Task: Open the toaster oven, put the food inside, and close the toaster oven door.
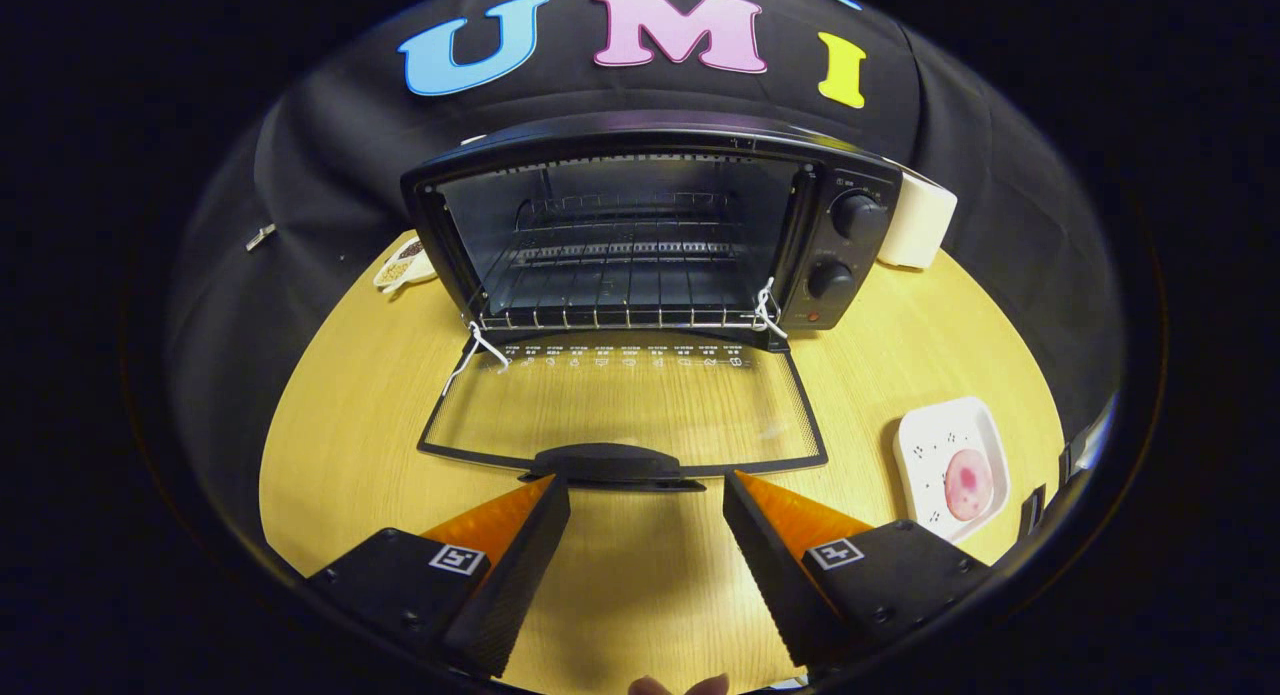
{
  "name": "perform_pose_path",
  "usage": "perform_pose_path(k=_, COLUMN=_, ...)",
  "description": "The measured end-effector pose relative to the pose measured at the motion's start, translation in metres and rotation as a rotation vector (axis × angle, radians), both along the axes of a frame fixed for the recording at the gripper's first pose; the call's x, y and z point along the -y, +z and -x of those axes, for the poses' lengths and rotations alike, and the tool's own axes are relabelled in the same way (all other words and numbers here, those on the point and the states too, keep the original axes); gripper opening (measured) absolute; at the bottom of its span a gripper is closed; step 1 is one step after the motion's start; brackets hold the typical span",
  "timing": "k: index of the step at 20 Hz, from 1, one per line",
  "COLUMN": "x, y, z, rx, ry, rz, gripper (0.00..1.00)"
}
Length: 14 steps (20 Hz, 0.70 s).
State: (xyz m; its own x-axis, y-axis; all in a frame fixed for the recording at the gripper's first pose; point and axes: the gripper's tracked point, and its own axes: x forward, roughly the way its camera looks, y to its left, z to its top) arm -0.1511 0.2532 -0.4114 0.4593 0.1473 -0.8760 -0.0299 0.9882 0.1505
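A black toaster oven [840,245] stands at the back of the wooden table, its cavity and wire rack [620,310] exposed. Its glass door [620,405] lies folded flat toward me, the black handle [615,465] just ahead of my fingertips. My gripper [645,480] is open, with nothing between its fingers. A pink round piece of food [968,483] rests on a white square plate [925,445] to the right of the right finger.
A small white dish [400,268] with something grainy sits left of the oven. A white boxy object [918,225] stands behind the oven's right side. White strings hang at both door hinges. Bare tabletop [340,445] lies left of the door.
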Motion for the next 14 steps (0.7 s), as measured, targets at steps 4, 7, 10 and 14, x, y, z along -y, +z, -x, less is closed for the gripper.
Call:
perform_pose_path(k=4, x=0.006, y=0.016, z=0.002, rx=0.009, ry=0.074, rz=-0.070, gripper=1.00)
perform_pose_path(k=7, x=0.037, y=0.030, z=0.011, rx=-0.026, ry=0.100, rz=-0.130, gripper=1.00)
perform_pose_path(k=10, x=0.083, y=0.037, z=0.018, rx=-0.082, ry=0.098, rz=-0.154, gripper=1.00)
perform_pose_path(k=14, x=0.152, y=0.039, z=0.021, rx=-0.155, ry=0.098, rz=-0.159, gripper=1.00)
